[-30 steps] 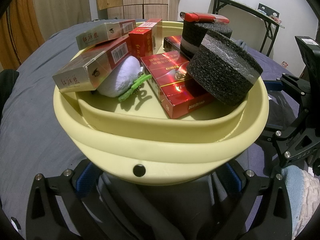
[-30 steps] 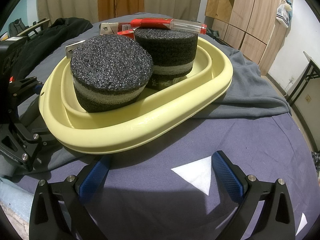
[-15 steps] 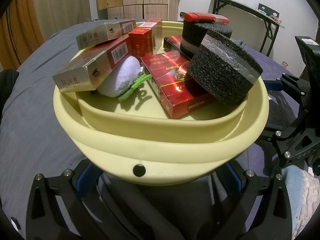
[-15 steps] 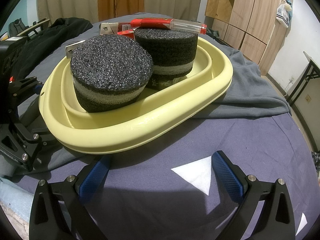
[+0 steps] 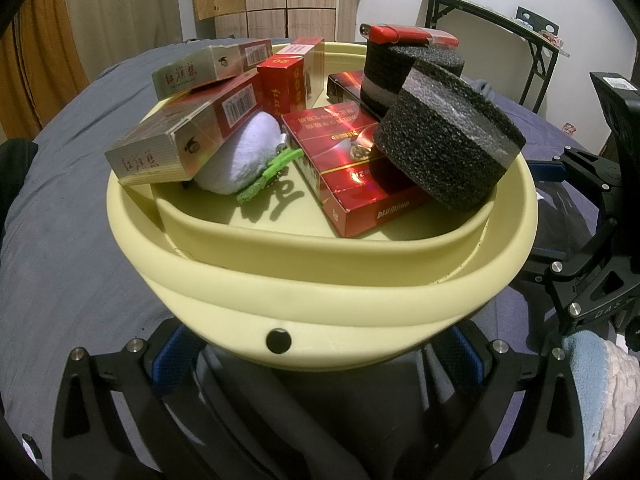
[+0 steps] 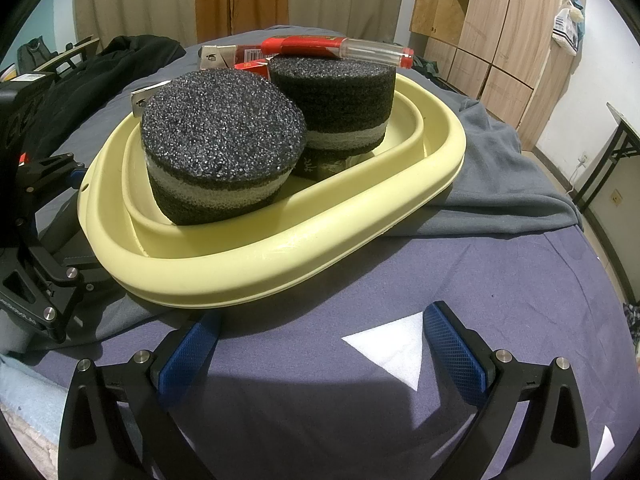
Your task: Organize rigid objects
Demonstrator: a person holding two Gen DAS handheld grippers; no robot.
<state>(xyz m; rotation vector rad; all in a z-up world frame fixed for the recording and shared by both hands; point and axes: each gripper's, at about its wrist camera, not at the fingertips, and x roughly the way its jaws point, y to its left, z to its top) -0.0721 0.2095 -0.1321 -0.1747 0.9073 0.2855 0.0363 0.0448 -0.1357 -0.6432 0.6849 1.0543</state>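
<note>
Nothing has changed over the last second — both views match the earlier ones, with no object shifted and neither gripper moved. That reads as a pause, likely at the end of the sorting.

The yellow basin [image 5: 320, 276] sits on the grey-blue cloth [image 6: 500, 280] and holds everything: cigarette packs [image 5: 192, 140] stacked at the left, a flat red box [image 5: 360, 176] in the middle, a white pouch [image 5: 240, 156] tucked between them, two black foam discs [image 6: 224, 152] on the right, and a red lighter [image 6: 336, 46] lying on the far disc.

The left gripper [image 5: 316, 356] stands spread wide, its pads to either side of the basin's near wall, apparently not clamping it. The right gripper [image 6: 320, 344] is spread too and empty, just near of the rim — above a white paper scrap [image 6: 392, 350].
</note>
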